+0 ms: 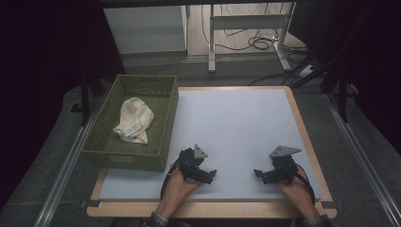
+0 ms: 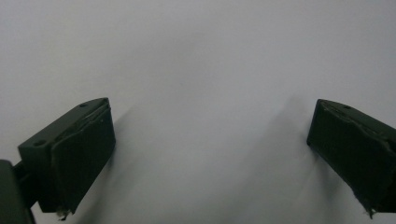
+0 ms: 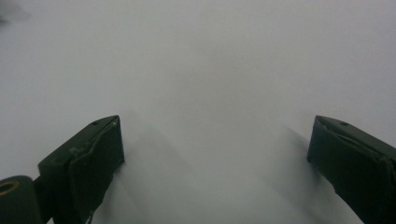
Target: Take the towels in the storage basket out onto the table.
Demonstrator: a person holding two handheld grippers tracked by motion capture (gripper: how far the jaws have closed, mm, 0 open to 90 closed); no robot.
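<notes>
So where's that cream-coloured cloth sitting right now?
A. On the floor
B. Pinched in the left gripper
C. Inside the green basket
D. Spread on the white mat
C: the cream cloth lies crumpled inside the green basket, apart from both open grippers.

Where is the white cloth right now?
In the high view, the white cloth lies crumpled inside the green basket at the table's left edge, beyond the left gripper.
</notes>
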